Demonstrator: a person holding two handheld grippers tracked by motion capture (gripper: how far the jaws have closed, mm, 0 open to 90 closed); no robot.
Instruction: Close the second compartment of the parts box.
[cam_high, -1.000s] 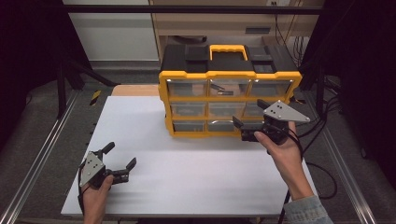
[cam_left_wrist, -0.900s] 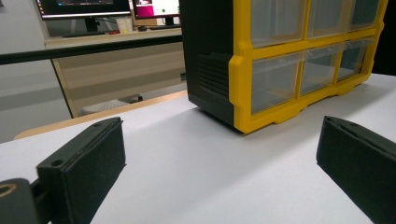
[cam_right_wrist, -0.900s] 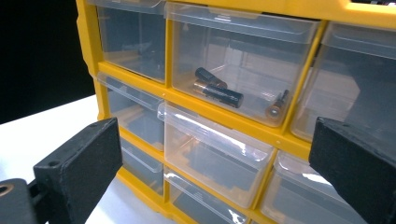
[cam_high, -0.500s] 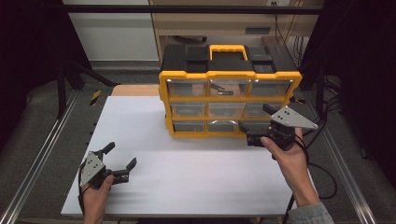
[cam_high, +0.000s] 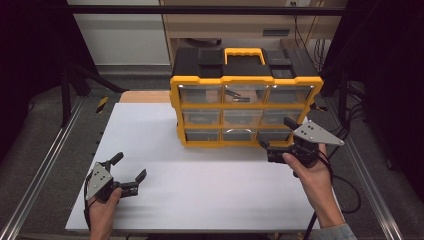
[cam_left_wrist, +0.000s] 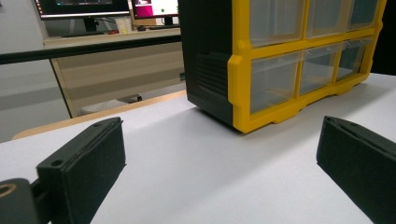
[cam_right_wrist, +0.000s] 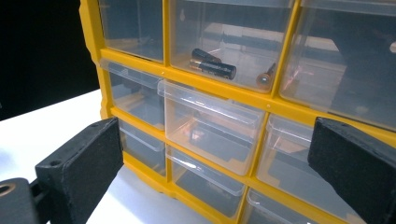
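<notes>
High view: yellow-black organizer (cam_high: 245, 100) with clear drawers stands at the far middle of the white table (cam_high: 200, 185); left gripper (cam_high: 127, 175) sits near the front-left corner, well apart from it, jaws spread and holding nothing. Right gripper (cam_high: 276, 135) hovers just in front of the organizer's lower right drawers, jaws also spread wide, nothing between them. Right gripper view looks at the drawer fronts close up: batteries (cam_right_wrist: 212, 65) lie in the top middle drawer (cam_right_wrist: 229, 42), and the middle-row drawer (cam_right_wrist: 210, 126) under it stands slightly out from the frame
</notes>
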